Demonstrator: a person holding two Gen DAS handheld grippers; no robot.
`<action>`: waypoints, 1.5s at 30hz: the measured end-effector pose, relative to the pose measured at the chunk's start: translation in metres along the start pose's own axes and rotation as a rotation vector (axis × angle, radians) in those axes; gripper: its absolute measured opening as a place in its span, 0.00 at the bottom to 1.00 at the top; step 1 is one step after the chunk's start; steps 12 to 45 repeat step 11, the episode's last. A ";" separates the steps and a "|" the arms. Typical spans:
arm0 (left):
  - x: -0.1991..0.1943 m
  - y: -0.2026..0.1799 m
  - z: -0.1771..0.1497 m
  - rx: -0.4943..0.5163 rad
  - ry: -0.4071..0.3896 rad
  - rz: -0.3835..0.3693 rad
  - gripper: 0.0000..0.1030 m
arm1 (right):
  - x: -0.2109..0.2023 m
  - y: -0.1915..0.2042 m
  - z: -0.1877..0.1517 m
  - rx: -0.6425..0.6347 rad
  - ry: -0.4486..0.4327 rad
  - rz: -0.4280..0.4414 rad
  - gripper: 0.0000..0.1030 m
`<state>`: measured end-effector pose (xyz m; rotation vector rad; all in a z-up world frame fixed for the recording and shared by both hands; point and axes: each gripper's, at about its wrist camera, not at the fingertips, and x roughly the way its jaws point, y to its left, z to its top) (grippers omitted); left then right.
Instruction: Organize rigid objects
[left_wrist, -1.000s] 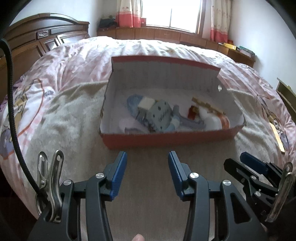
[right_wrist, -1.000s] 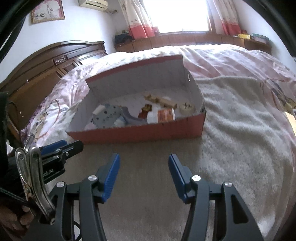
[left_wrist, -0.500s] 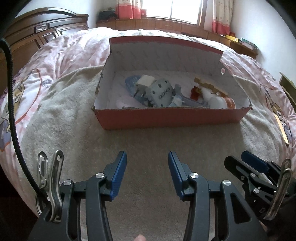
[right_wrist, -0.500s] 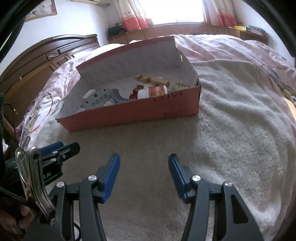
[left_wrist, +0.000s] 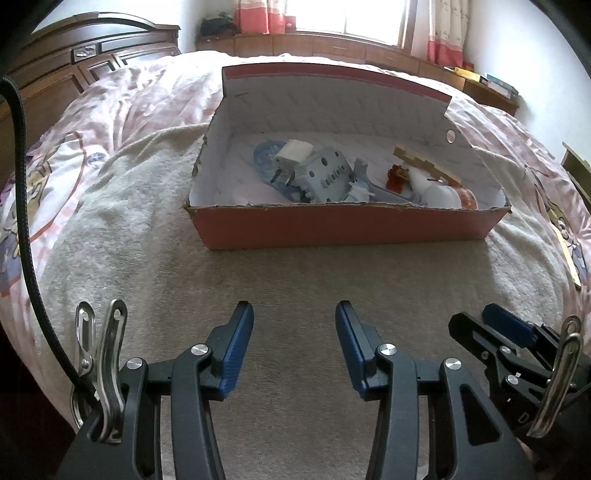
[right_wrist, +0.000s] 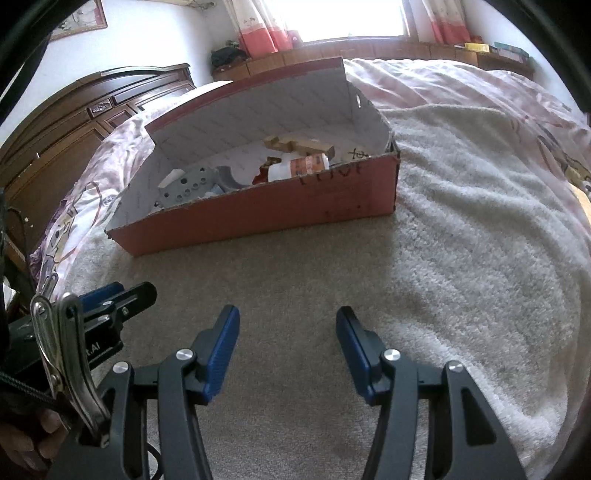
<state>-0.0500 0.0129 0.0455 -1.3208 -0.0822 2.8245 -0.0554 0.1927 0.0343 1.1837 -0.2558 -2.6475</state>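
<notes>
Red cardboard box (left_wrist: 347, 230), rectangular and white-lined, sits on the fuzzy beige blanket (left_wrist: 295, 280), holding a perforated grey plastic block (left_wrist: 325, 173) and a white bottle (left_wrist: 441, 195) (orange label). Left gripper (left_wrist: 294, 314) and right gripper (right_wrist: 287, 317) stand half open, empty, short of it.

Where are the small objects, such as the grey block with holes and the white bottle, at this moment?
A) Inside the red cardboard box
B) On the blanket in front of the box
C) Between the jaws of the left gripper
A: the grey block with holes and the white bottle lie inside the red cardboard box; the jaws of both grippers are open and hold nothing.
</notes>
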 end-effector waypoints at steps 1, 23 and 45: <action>0.000 0.000 0.000 0.001 -0.001 0.001 0.46 | 0.000 0.000 0.000 0.000 -0.001 0.000 0.56; 0.004 0.001 0.000 -0.008 0.027 0.001 0.46 | 0.001 0.001 -0.001 0.004 -0.001 0.001 0.56; 0.004 0.001 0.000 -0.008 0.027 0.001 0.46 | 0.001 0.001 -0.001 0.004 -0.001 0.001 0.56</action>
